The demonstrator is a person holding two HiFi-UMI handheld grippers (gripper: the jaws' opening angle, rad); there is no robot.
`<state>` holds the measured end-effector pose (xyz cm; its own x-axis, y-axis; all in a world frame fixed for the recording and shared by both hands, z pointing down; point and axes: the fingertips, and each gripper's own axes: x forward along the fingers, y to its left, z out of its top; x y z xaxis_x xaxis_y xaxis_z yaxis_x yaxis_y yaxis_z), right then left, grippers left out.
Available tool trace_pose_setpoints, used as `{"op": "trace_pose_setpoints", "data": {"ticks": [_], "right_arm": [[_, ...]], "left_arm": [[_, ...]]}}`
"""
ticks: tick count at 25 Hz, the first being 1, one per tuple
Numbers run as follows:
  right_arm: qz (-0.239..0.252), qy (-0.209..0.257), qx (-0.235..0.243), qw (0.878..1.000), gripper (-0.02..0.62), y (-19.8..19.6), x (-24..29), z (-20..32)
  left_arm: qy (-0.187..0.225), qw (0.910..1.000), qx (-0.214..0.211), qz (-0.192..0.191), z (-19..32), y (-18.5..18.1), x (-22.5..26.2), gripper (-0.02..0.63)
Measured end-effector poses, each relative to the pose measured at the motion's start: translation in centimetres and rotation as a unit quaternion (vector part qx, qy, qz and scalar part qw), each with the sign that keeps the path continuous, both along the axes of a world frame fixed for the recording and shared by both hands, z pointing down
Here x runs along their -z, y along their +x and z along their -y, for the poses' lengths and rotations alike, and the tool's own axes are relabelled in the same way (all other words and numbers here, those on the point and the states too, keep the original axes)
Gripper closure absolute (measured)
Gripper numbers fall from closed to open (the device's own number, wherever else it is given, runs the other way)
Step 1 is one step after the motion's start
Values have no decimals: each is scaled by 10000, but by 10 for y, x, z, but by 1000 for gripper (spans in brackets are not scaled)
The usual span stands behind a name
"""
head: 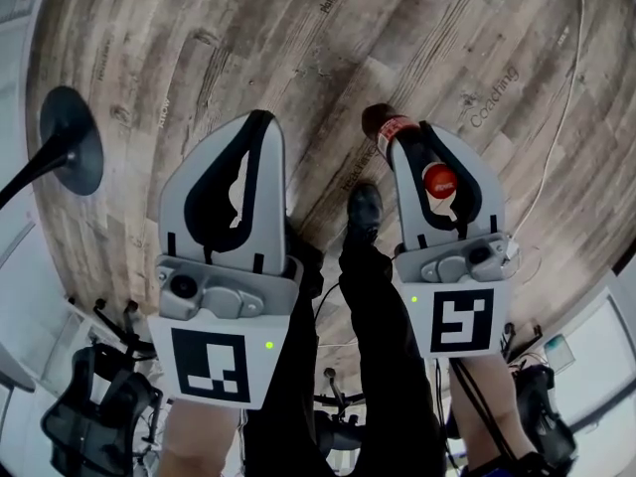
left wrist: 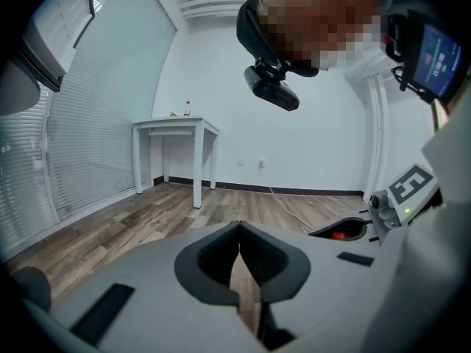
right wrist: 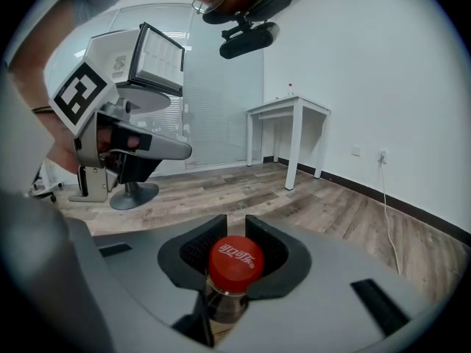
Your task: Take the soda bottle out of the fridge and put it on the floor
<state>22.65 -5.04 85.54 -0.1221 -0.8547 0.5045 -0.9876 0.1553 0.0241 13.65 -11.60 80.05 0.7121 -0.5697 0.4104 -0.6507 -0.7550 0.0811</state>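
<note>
The right tool [right wrist: 235, 223] is clenched on the neck of the soda bottle [right wrist: 235, 262], probably so the cap stops it slipping, with its body beyond the tips above the floor [right wrist: 331, 204]; the left tool [left wrist: 239, 232] is clenched and empty.

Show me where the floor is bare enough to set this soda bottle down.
Bare floor stretches ahead of the right gripper holding the soda bottle, between the black round base on the left and the white cable on the right. Crowded by the shoe and the dark gear low in the head view.
</note>
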Motion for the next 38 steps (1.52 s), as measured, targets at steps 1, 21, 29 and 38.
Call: {"op": "trace_pose_setpoints", "data": {"ticks": [1,21,29,38], "right_arm": [[-2,-13,-2,10000,503,0,-4,-1],[-110,-369,-138,9992,503,1,-89,-24],[-86,-465,-242,9986,503,2,-116,-28],[-124,-667,-260,9974,503,5,-144,-36]], "left_arm": [[-11,10000,-10,0,0,0,-3,589],[-216,9993,-286,79,-16,-5,-69,589],[-303,9990,-319,109,-21,-7,-84,589],[-340,9986,-379,140,-23,-5,-97,589]]}}
